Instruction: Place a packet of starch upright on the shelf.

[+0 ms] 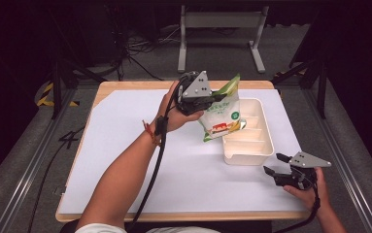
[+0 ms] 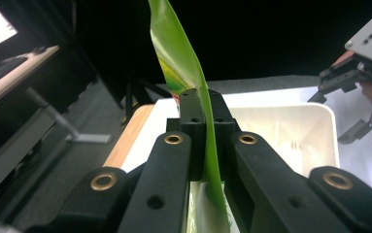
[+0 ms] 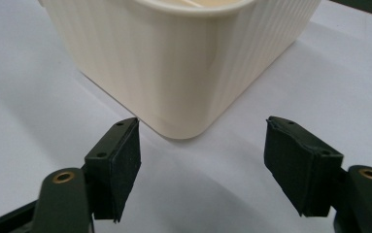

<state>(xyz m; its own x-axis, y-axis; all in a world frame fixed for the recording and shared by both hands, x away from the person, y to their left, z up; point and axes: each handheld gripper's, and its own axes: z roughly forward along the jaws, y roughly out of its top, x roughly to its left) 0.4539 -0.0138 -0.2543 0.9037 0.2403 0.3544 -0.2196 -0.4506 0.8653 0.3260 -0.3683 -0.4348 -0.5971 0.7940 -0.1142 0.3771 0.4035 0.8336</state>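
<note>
Right of center in the high view, a pouch [image 1: 221,115] is hanging tilted over the near-left edge of a cream tray [image 1: 267,127], its lower end dipping toward the tray's slotted inside. The left claw [image 1: 211,98] is clamping the pouch by its green top edge, which is probably why the pouch is dangling free below: a pinch on the flat seal lets it be steered down into a slot without squashing the contents. The right claw [image 1: 277,165] is resting low at the lower right, near the tray's near corner, jaws spread and grasping nothing; it seems to be waiting to steady the tray. Both tray and hands are sitting over the white tabletop [image 1: 125,145].

Looking along the left claw [image 2: 207,109], its own view is showing the green edge [image 2: 183,63] squeezed thin between the closed jaws, with the tray [image 2: 329,131] beyond and the other gripper at the upper right; the high view cannot confirm that pinch so plainly. Looking along the right claw [image 3: 200,165], its view is showing the ribbed tray corner [image 3: 174,82] just ahead of the gap, apart from both pads, a spacing that is harder to judge from above.
</note>
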